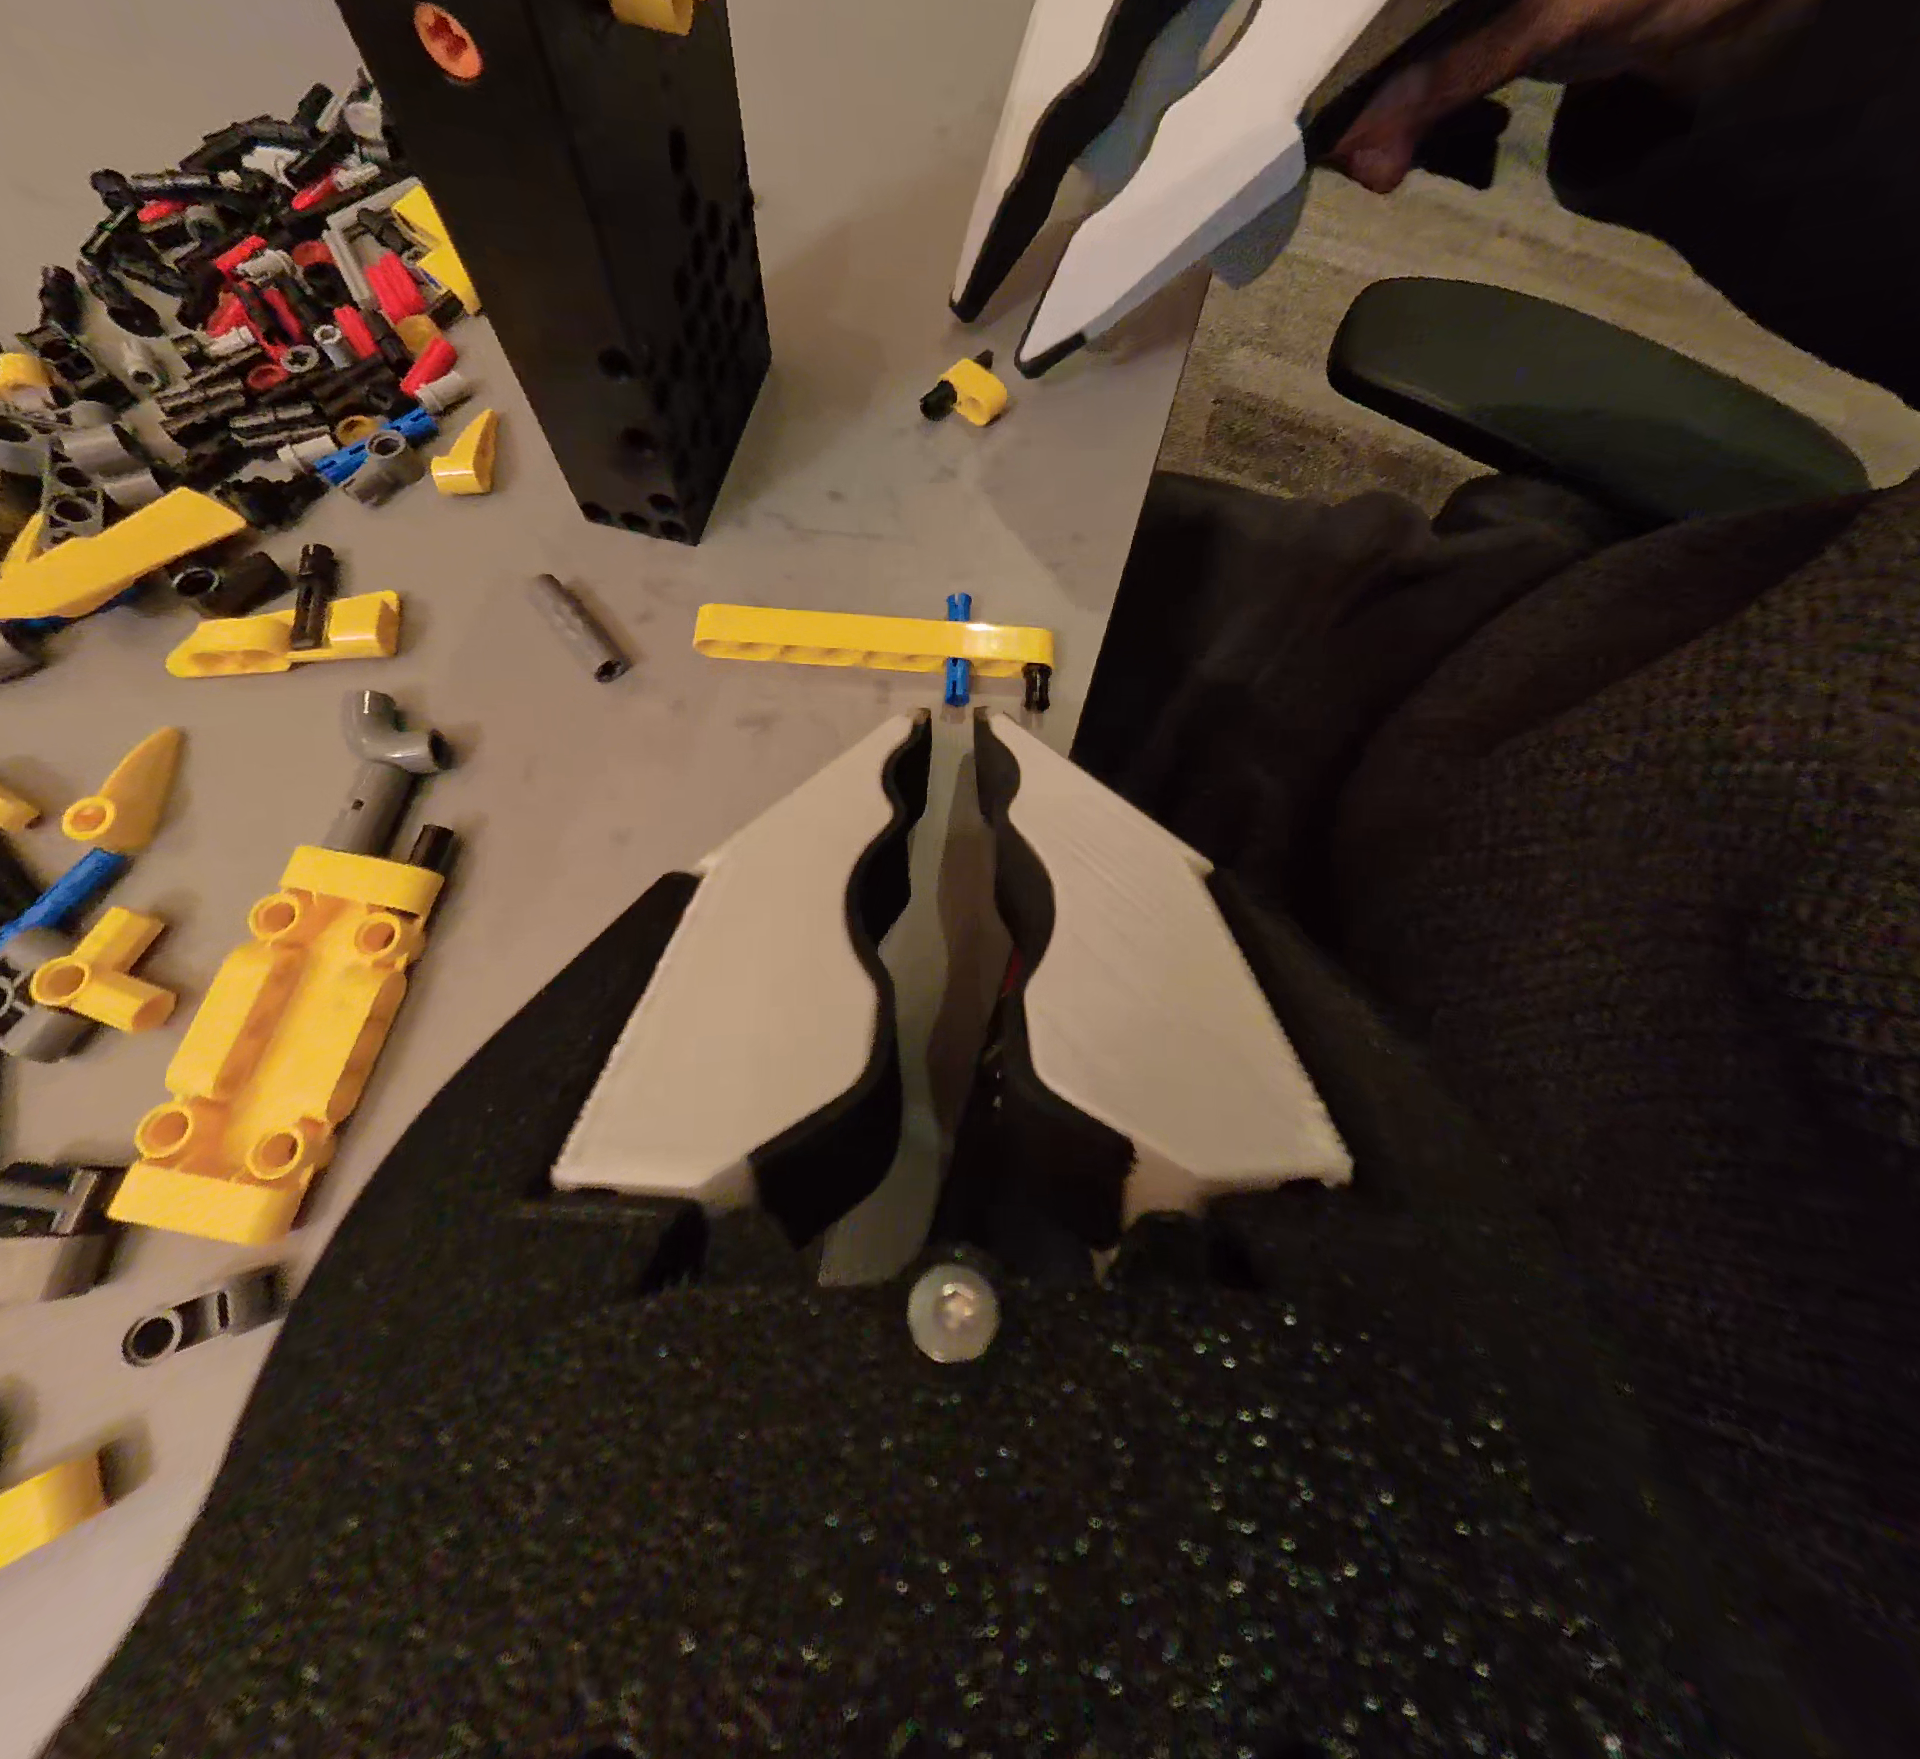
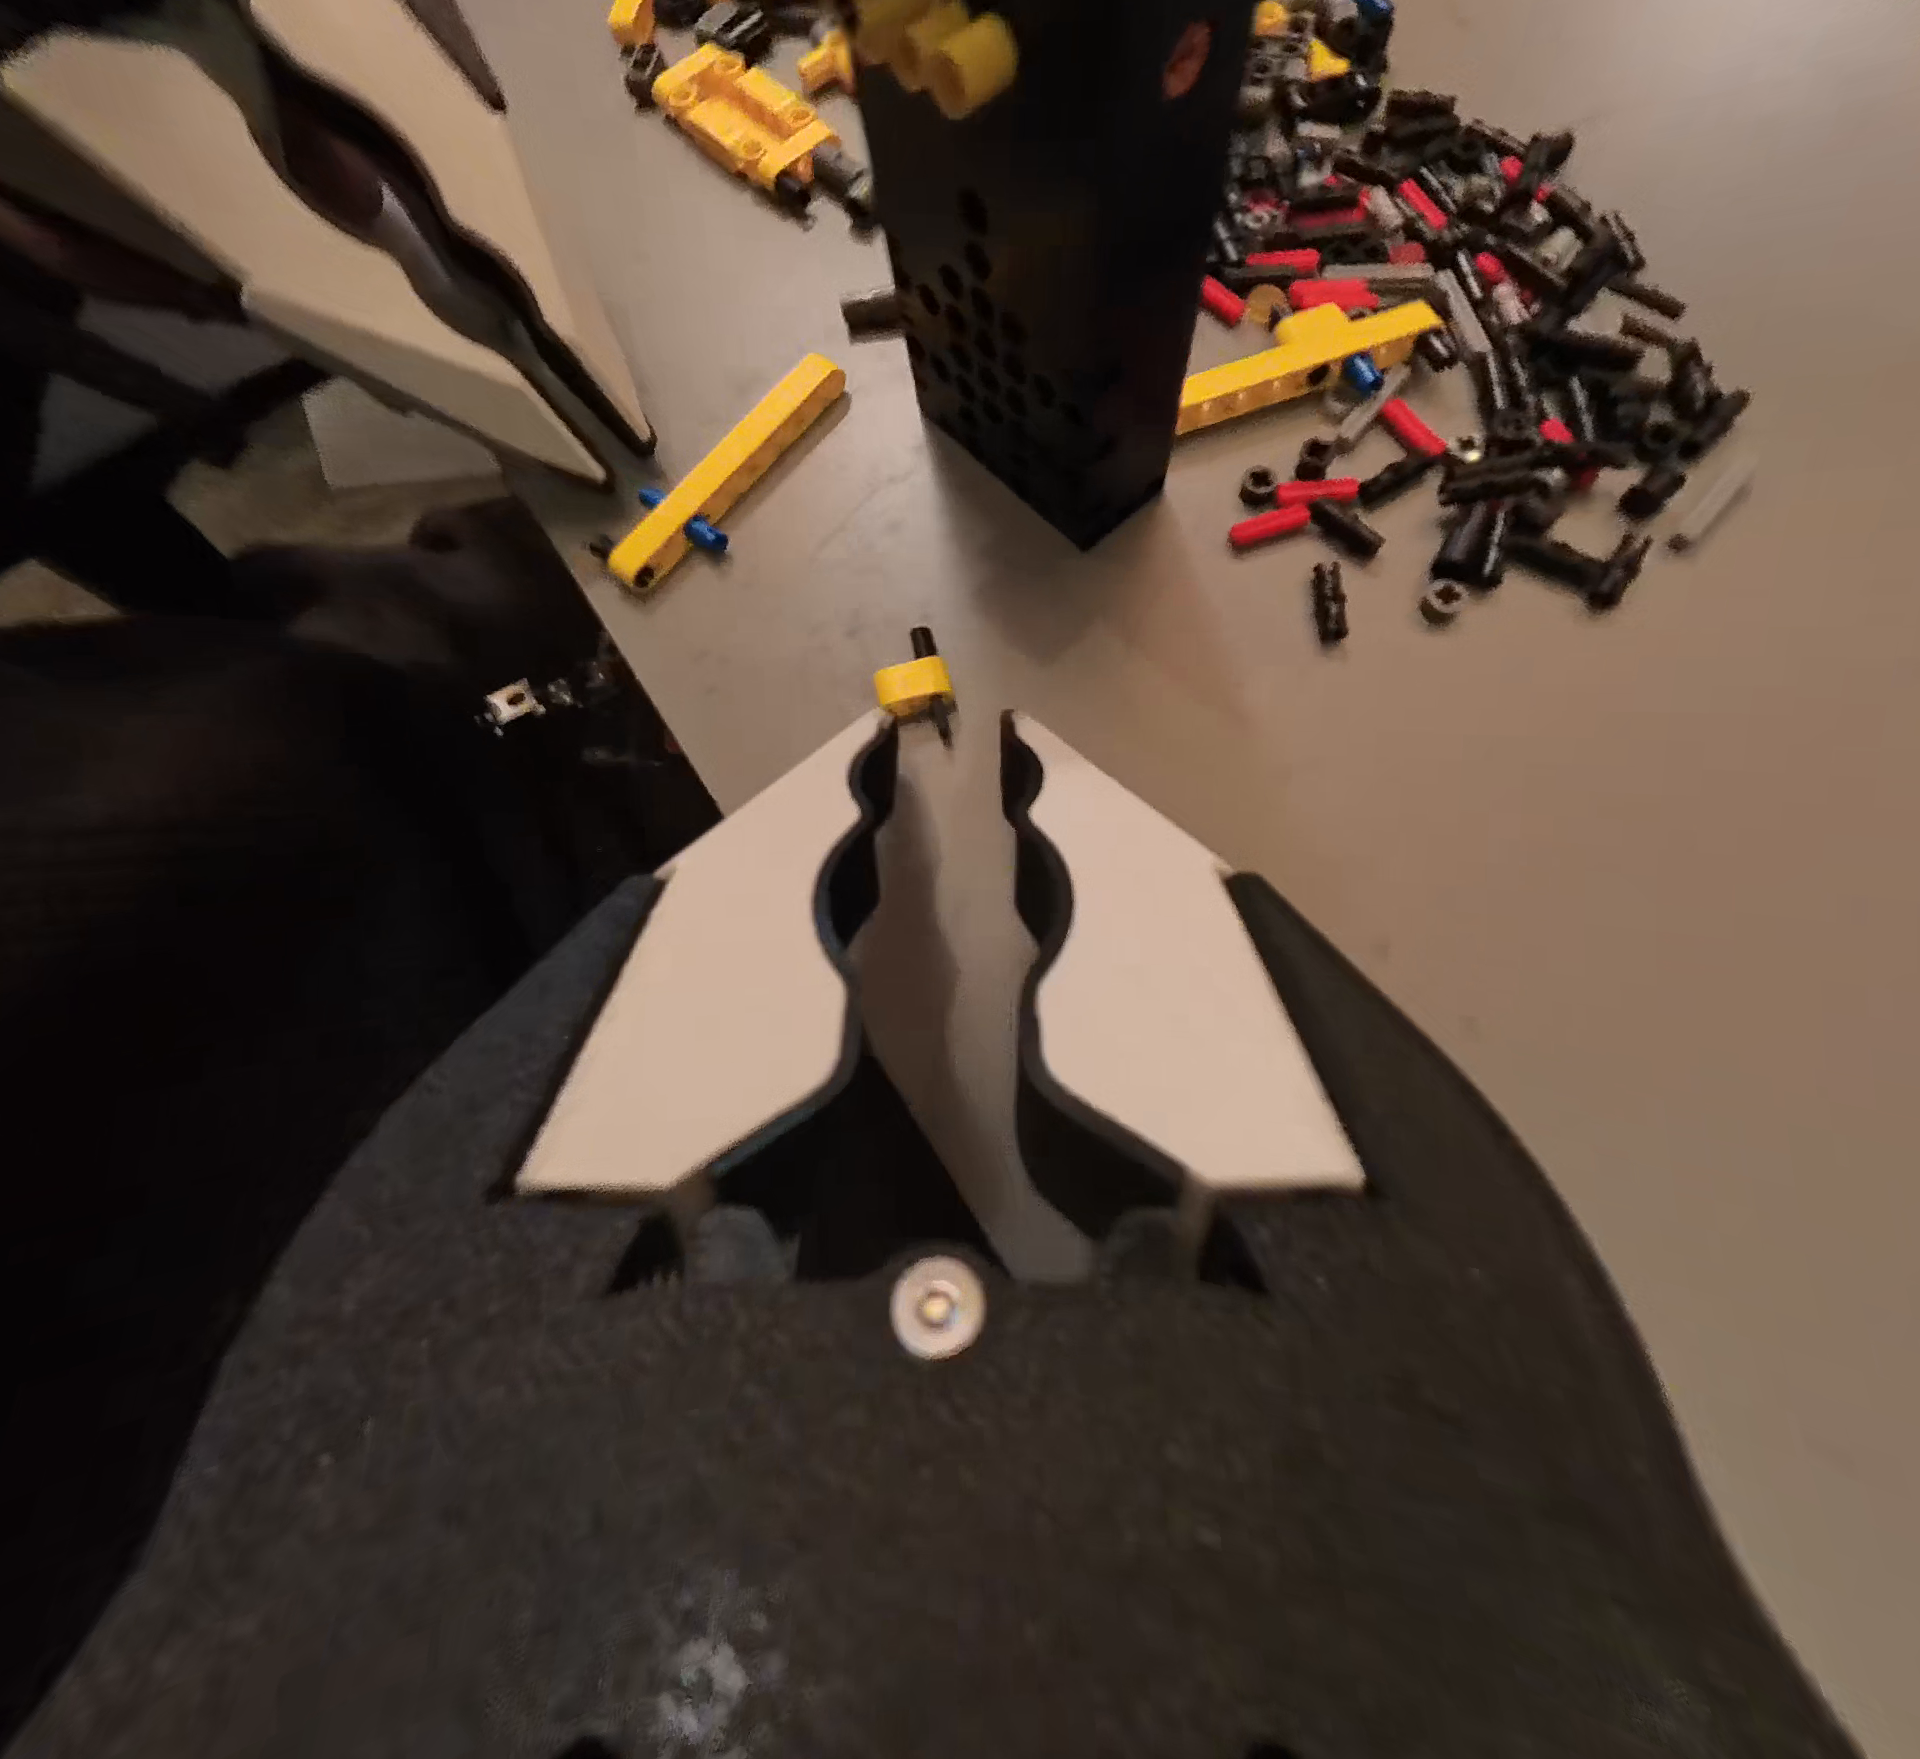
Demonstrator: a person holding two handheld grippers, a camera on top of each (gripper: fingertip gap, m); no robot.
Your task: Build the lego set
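The left gripper (image 1: pixel 951 722) has its fingers nearly closed, a narrow gap between the tips and nothing held. Just ahead of the tips lies a yellow beam (image 1: pixel 873 641) crossed by a blue pin (image 1: pixel 958 649), at the table (image 1: pixel 852 483) edge. The right gripper (image 2: pixel 948 722) is parted a little wider, also empty; a small yellow connector (image 2: pixel 912 681) with a black pin sits touching or just beside its left fingertip. Farther ahead stands a black tower (image 2: pixel 1049 275), with a pile of loose pieces (image 2: pixel 1475 338) to its right.
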